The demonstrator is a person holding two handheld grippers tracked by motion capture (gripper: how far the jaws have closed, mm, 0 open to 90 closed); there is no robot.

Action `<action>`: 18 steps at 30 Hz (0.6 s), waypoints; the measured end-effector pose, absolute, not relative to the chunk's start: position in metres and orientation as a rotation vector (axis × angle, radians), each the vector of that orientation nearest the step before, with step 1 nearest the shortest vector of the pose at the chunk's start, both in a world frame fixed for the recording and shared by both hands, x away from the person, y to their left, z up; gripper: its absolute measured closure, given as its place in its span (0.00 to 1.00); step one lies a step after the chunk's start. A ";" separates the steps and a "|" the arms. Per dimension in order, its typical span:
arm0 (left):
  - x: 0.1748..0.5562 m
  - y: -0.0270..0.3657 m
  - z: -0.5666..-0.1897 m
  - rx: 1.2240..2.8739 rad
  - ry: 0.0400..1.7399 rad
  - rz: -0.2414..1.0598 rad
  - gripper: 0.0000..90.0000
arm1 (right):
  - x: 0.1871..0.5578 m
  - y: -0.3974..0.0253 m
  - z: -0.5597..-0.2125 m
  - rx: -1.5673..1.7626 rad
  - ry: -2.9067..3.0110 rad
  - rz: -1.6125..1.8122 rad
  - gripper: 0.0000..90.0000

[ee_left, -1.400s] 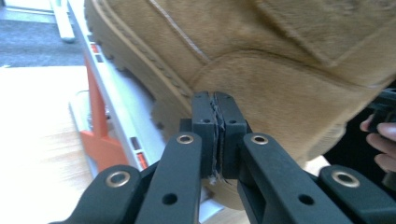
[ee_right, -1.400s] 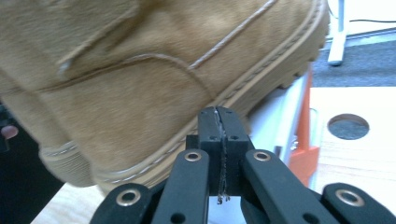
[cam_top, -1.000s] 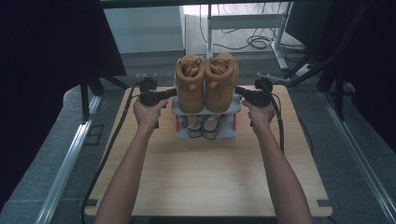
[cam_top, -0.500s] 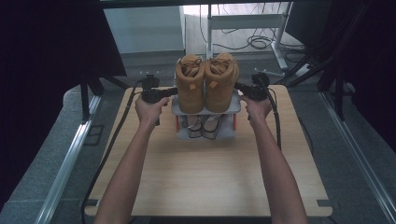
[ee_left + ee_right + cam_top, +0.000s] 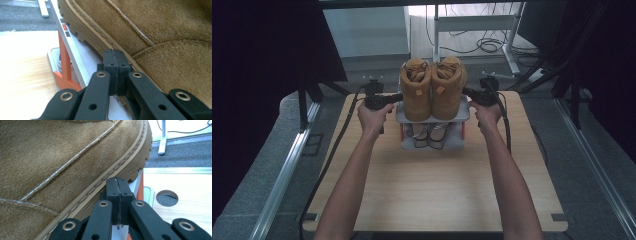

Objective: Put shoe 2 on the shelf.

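Two tan suede boots (image 5: pixel 432 87) are standing side by side, toes toward the person, on the top shelf of one small grey rack (image 5: pixel 432 116), which is sitting on the far middle part of the wooden table (image 5: pixel 432 190). The rack has two levels joined by orange posts (image 5: pixel 64 67); on the lower level another pair of shoes (image 5: pixel 430 135) is lying, probably pale ones with dark straps, though they are too shadowed to tell for sure. Two hands are reaching in, one to each side of the rack. The left gripper (image 5: pixel 384 100) is pressing against the left edge of the top shelf, and in the left gripper view (image 5: pixel 115 72) its two black jaws are standing fully closed, pad against pad, with nothing between them, tips resting by the ridged sole of the left boot (image 5: pixel 155 37). The right gripper (image 5: pixel 479 96) is doing the same at the right edge; in the right gripper view (image 5: pixel 117 195) its jaws are likewise pinched together and empty, just below the right boot's sole (image 5: pixel 120 170). The boots are overhanging the shelf's far edge slightly. The near half of the table is lying open, and narrower strips of bare wood are running left and right of the rack, a round hole (image 5: pixel 167 197) showing in the right strip.
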State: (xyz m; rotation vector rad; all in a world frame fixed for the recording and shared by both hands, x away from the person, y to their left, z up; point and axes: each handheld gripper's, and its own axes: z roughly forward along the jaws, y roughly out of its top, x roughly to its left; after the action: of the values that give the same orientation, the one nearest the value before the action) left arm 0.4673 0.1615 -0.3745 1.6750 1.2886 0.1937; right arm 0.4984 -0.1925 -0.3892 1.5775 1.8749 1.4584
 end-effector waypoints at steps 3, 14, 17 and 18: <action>0.467 0.161 -0.375 1.675 1.288 0.197 1.00 | 0.500 -0.192 -0.388 1.574 1.894 1.440 1.00; 0.467 0.163 -0.375 1.678 1.280 0.190 1.00 | 0.509 -0.184 -0.387 1.562 1.918 1.407 1.00; 0.466 0.162 -0.375 1.678 1.282 0.200 1.00 | 0.509 -0.185 -0.387 1.568 1.920 1.411 1.00; 0.466 0.162 -0.375 1.678 1.280 0.202 1.00 | 0.509 -0.185 -0.387 1.565 1.919 1.417 1.00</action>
State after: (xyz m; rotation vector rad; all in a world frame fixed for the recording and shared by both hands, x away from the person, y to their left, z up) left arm 0.4662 0.1618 -0.3754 1.6784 1.2799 0.2021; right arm 0.5095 -0.1852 -0.3869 1.5650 1.9186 1.4170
